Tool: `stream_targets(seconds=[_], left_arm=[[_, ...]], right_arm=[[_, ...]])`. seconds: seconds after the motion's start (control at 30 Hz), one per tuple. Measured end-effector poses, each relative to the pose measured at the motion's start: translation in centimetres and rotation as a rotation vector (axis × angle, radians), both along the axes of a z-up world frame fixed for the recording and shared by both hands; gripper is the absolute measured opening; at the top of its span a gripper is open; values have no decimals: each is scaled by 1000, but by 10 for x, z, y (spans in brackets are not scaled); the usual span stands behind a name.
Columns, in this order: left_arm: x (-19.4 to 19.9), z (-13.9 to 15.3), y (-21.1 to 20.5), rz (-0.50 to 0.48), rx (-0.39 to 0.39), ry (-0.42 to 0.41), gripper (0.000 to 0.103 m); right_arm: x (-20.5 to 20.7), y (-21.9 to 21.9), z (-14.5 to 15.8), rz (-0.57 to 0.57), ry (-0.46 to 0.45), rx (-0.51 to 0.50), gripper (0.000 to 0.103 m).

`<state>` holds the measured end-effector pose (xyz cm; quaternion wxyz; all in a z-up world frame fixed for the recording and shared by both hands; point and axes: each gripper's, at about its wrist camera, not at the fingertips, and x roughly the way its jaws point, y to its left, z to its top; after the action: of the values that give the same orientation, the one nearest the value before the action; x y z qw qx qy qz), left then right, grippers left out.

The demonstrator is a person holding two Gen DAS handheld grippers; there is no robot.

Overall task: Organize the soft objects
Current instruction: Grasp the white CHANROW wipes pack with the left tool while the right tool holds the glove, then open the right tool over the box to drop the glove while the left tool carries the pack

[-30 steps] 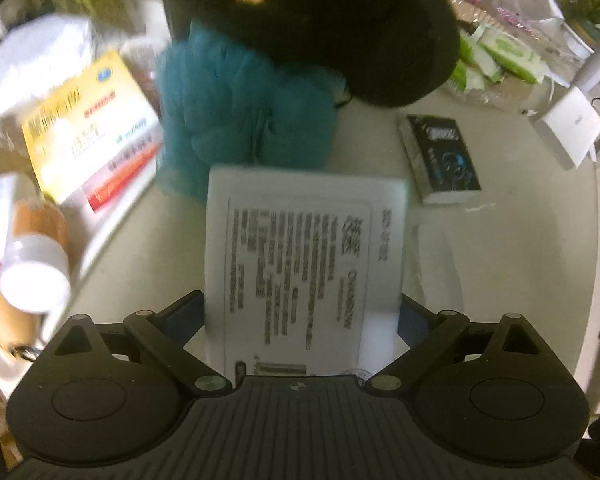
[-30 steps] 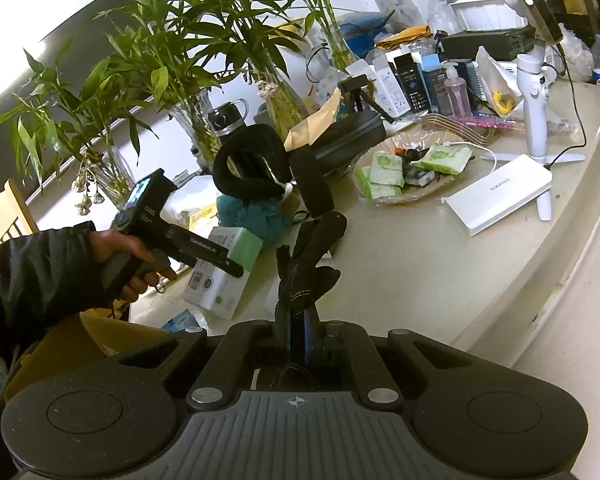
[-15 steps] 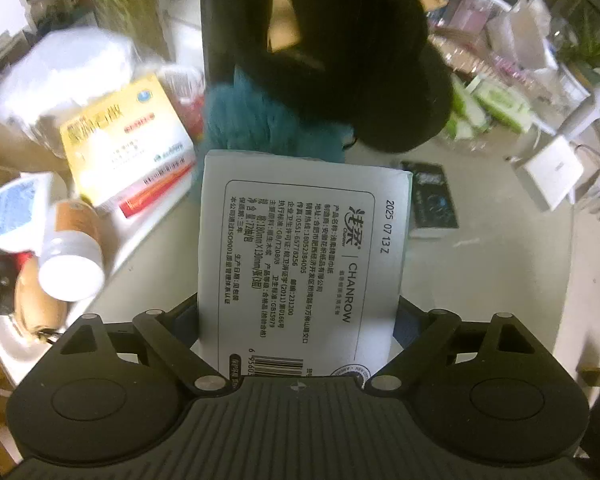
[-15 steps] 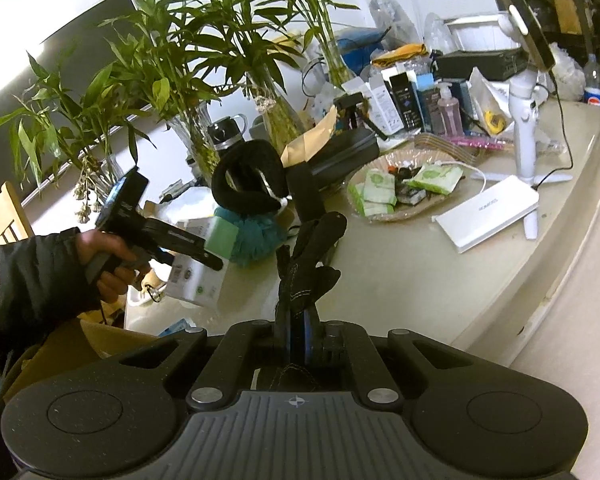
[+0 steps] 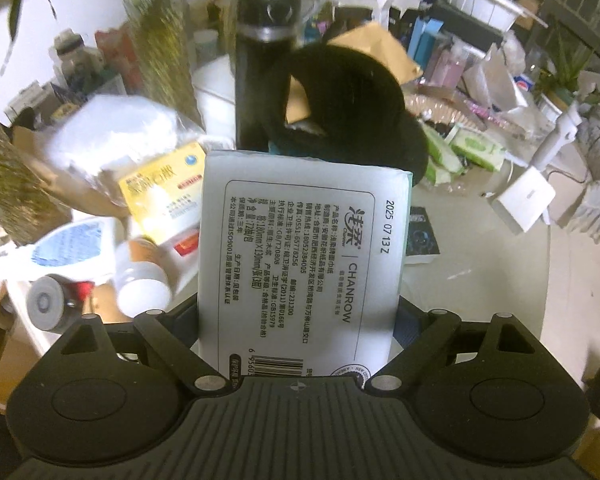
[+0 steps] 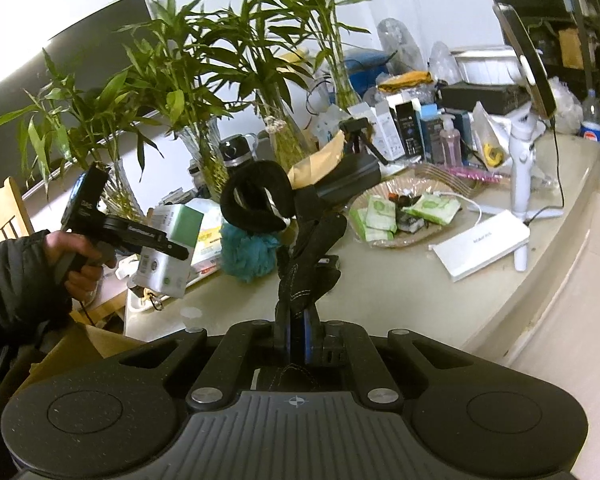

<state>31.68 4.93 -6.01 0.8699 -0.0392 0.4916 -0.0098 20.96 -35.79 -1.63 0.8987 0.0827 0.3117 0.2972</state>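
Observation:
My left gripper (image 5: 300, 320) is shut on a white tissue pack (image 5: 304, 256) with black printed text, held up above the left end of the table; the same pack shows in the right wrist view (image 6: 168, 248). My right gripper (image 6: 296, 336) is shut on a black glove (image 6: 308, 264) that stands up from the jaws. A teal bath pouf (image 6: 246, 254) lies on the table under a black neck pillow (image 6: 256, 202). In the left wrist view the neck pillow (image 5: 352, 100) is just beyond the pack; the pouf is almost hidden.
A black bottle (image 5: 266, 68) stands behind the pillow. A yellow box (image 5: 164, 196), a white-capped bottle (image 5: 142, 280) and a white bag (image 5: 112, 136) crowd the left. A basket of green packets (image 6: 404, 216), a white box (image 6: 480, 246) and a phone stand (image 6: 524, 152) sit right.
My left gripper has lifted the tissue pack up and back from the table, away from the pouf. My right gripper has stayed with the glove, shifting slightly.

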Motion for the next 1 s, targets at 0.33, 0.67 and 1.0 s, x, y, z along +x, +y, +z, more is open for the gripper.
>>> stream_targets(seconds=[0.33, 0.67, 1.0], left_arm=[[-41, 43, 8, -21, 15, -88, 91], [-87, 90, 10, -52, 13, -156, 91], [-129, 121, 4, -99, -43, -162, 91]], right_arm=[[-22, 8, 39, 4, -69, -9, 8], [-46, 12, 68, 11, -121, 12, 8], [-67, 20, 81, 54, -141, 52, 8]])
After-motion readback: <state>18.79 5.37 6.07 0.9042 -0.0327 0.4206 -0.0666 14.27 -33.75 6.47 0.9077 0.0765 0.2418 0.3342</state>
